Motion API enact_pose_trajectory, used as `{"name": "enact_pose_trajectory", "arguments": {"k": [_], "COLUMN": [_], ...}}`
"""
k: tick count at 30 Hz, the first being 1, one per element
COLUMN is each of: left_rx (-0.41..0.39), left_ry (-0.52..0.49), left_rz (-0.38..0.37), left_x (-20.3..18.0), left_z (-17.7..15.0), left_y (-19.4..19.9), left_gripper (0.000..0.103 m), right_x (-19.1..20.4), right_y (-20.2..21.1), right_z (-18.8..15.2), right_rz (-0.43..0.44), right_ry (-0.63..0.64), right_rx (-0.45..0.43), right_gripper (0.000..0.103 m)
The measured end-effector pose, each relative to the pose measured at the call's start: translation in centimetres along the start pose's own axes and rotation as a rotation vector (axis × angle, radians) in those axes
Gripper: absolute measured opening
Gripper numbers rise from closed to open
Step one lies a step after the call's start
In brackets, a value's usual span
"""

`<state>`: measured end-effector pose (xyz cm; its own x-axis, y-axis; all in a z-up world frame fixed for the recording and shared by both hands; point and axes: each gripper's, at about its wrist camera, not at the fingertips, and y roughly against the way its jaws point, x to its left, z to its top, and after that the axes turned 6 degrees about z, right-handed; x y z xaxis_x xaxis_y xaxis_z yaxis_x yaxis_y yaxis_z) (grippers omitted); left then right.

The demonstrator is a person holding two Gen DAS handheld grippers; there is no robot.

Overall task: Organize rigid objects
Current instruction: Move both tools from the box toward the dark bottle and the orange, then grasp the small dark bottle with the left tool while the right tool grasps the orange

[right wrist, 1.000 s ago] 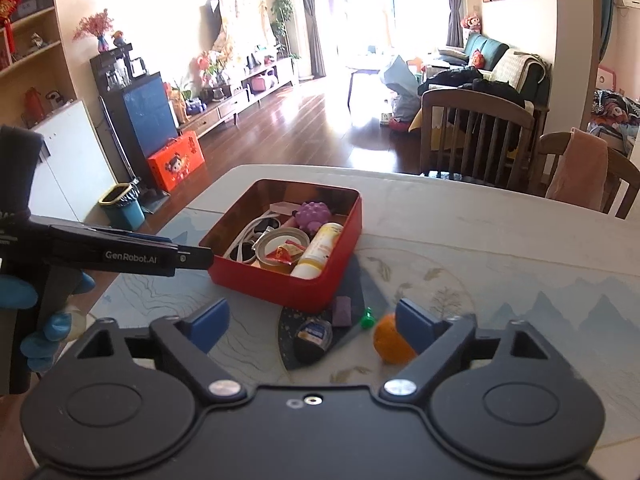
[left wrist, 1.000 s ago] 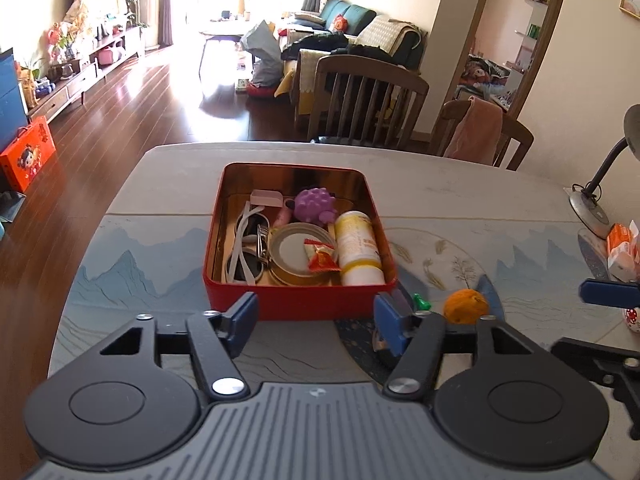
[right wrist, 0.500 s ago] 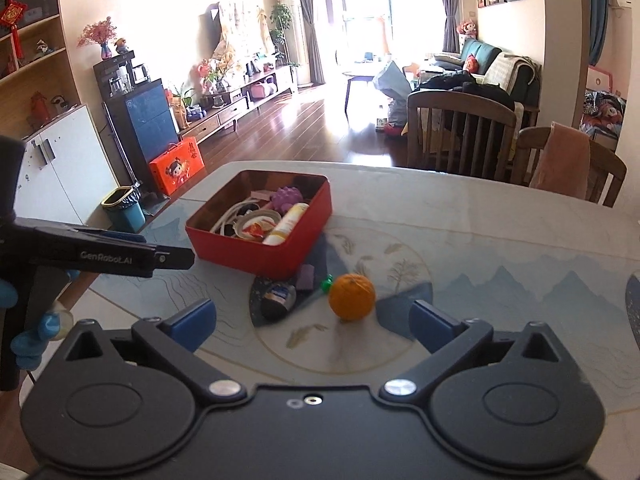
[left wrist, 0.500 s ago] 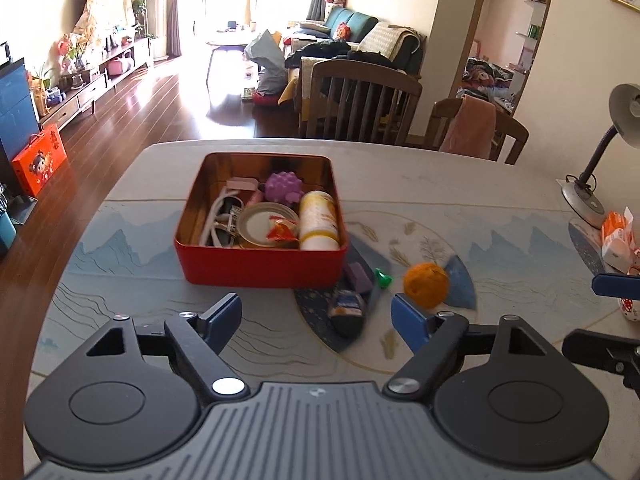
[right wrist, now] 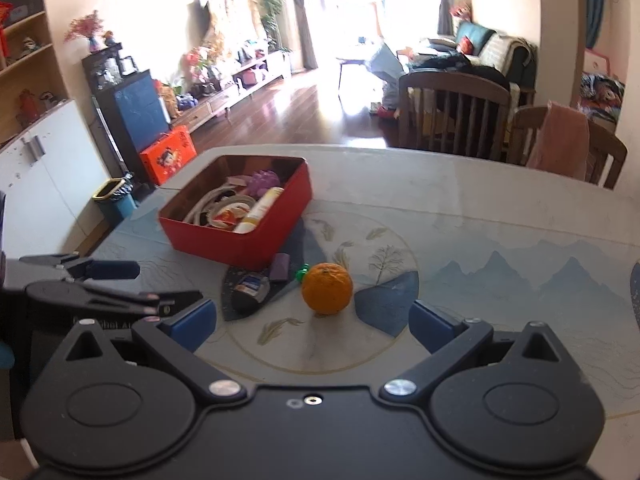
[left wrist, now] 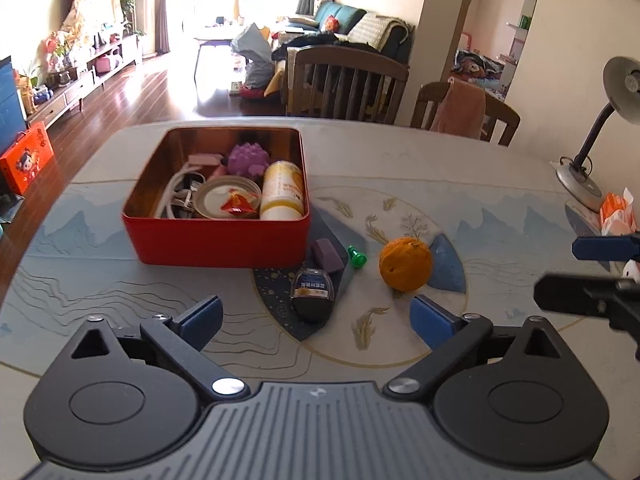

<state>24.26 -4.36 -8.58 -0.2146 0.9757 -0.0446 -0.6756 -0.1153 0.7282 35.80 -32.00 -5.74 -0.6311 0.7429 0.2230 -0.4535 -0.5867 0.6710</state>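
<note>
Tabletop with the printed blue mountain and feather pattern [left wrist: 460, 184] is what everything's sitting on, nothing fancy. Biggest item on it is the square red metal tin [left wrist: 218, 236], open on top and packed with a white cord, a round tin lid with a red wrapper on it, a spiky purple ball [left wrist: 248, 158] and a white-and-yellow cylindrical bottle [left wrist: 282, 190] laid on its side against the right wall. Next down in size, the round orange fruit [right wrist: 327, 288] is seen standing alone on the table to the right of the tin, well apart from it. Just beside the tin's front right corner, a black oval case with a blue label [left wrist: 313, 293], a small purple block [left wrist: 328, 255] and a tiny green peg [left wrist: 357, 257] are grouped close together. Both grippers are held low over the near edge, touching nothing: the left gripper [left wrist: 316, 316] is spread wide with the black case in front of the gap, and the right gripper [right wrist: 313, 320] is spread wide too, lined up with the orange fruit.
</note>
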Motion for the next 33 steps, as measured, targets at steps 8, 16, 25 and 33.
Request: {"name": "enact_pose_trajectory", "arguments": {"k": [8, 16, 25, 33], "left_rx": [0.024, 0.024, 0.035, 0.031], "left_ry": [-0.045, -0.073, -0.064, -0.101], "left_rz": [0.038, 0.077, 0.099, 0.087], "left_x": [-0.5, -0.8, -0.7, -1.7], "left_z": [-0.5, -0.8, -0.9, -1.2], "left_y": [-4.7, -8.3, -10.3, -10.9], "left_gripper": [0.101, 0.1, 0.1, 0.08], "right_x": [-1.3, -1.7, -1.3, -1.2], "right_y": [-5.9, -10.7, -13.9, -15.4], "right_z": [1.2, 2.0, 2.4, 2.4], "right_rz": [-0.042, -0.078, -0.082, -0.077], "right_ry": [-0.082, -0.109, -0.091, -0.092], "right_rx": [0.081, 0.151, 0.198, 0.218], "right_gripper": [0.102, 0.099, 0.094, 0.078]}}
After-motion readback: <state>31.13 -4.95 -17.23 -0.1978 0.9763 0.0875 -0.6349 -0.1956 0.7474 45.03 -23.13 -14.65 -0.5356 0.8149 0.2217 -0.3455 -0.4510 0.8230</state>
